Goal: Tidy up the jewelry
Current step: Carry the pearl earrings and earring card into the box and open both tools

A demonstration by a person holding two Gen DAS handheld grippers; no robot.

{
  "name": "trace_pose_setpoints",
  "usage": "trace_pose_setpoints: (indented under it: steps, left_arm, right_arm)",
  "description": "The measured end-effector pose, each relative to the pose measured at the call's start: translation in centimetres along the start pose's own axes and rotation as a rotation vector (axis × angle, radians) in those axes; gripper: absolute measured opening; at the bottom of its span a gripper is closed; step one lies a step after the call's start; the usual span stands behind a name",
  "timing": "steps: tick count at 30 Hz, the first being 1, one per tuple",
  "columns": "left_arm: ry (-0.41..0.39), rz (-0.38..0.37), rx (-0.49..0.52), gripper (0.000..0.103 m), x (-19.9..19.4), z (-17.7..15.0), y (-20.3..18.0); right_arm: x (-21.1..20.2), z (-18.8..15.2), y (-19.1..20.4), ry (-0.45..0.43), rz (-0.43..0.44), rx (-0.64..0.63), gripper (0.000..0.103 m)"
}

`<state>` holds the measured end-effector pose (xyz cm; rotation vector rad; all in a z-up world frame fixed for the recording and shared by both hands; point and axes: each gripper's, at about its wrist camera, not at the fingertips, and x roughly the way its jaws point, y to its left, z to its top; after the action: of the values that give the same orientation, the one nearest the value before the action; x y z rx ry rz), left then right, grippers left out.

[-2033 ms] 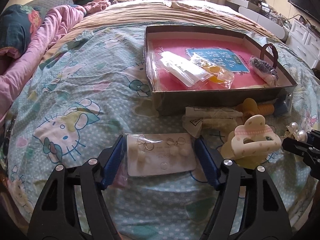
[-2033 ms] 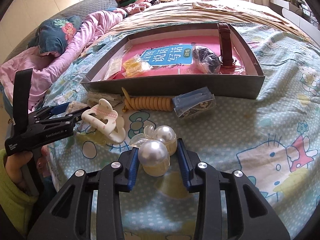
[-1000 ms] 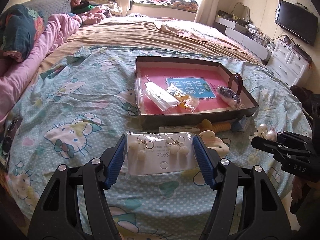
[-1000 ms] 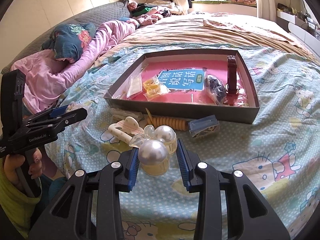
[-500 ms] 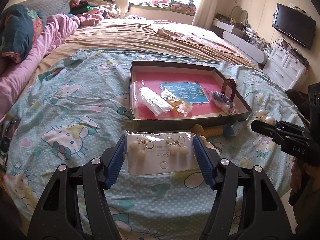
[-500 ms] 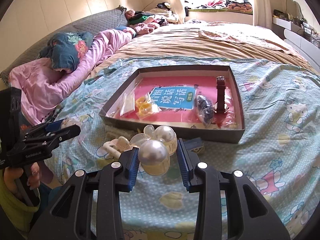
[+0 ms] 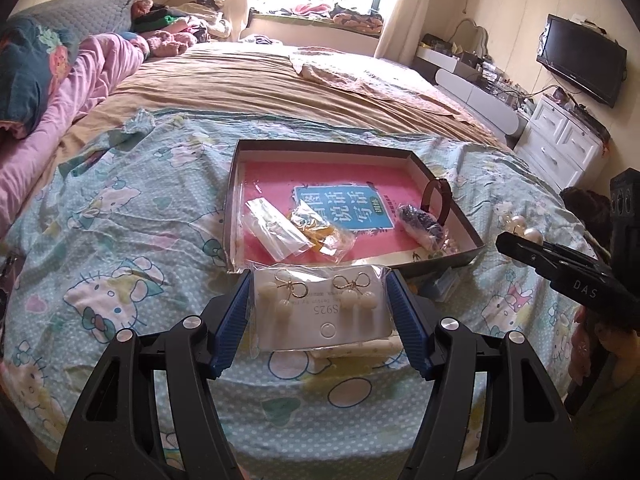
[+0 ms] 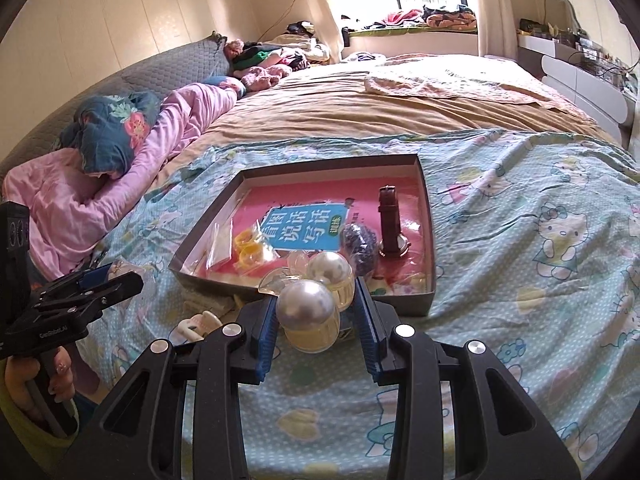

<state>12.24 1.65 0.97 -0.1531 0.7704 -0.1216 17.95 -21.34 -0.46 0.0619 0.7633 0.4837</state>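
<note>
My left gripper [image 7: 320, 300] is shut on a bagged white earring card [image 7: 320, 312] bearing two gold bow earrings with pearls, held above the bedspread just short of the grey tray [image 7: 472, 236]. My right gripper [image 8: 316, 312] is shut on a pearl hair clip [image 8: 308, 308] with two big pearls, raised near the tray's [image 8: 428, 216] front edge. Inside the tray lie a pink book [image 7: 344, 208], clear bags [image 7: 276, 226], a yellow item bag [image 7: 324, 234], a dark beaded bag [image 7: 424, 226] and a brown watch [image 8: 390, 220]. The right gripper also shows at the right of the left wrist view, the pearl hair clip [image 7: 524, 228] at its tip.
A cream hair claw [image 8: 200, 322] lies on the Hello Kitty bedspread [image 8: 540, 260] left of the tray's front. A pink quilt [image 8: 120, 176] and blue floral pillow [image 8: 108, 132] sit at the left. White drawers [image 7: 560, 148] and a TV [image 7: 580, 60] stand to the right.
Both grippers have risen and drawn back from the bed with their loads still held, so the tray looks smaller and farther. The items on the bedspread have dropped below the jaws.
</note>
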Motion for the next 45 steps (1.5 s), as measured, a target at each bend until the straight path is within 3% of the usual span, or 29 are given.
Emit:
trace_pose_setpoints:
  steps: [13, 23, 32, 45]
  left_arm:
    - [-0.035, -0.03, 0.053, 0.058, 1.6, 4.1, -2.7]
    - [-0.017, -0.053, 0.078, 0.058, 3.9, 6.0, -3.4]
    - [0.022, -0.077, 0.081, 0.058, 6.5, 6.6, -2.7]
    - [0.097, -0.096, 0.07, 0.058, 11.0, 6.1, -1.3]
  right_arm:
    - [-1.8, 1.8, -2.4, -0.066, -0.056, 0.031, 0.034]
    - [-2.4, 2.8, -3.4, -0.093, -0.094, 0.042, 0.034]
    - [-1.3, 3.4, -3.7, -0.088, -0.126, 0.035, 0.034]
    - [3.0, 2.9, -4.5, -0.006, -0.177, 0.032, 0.034]
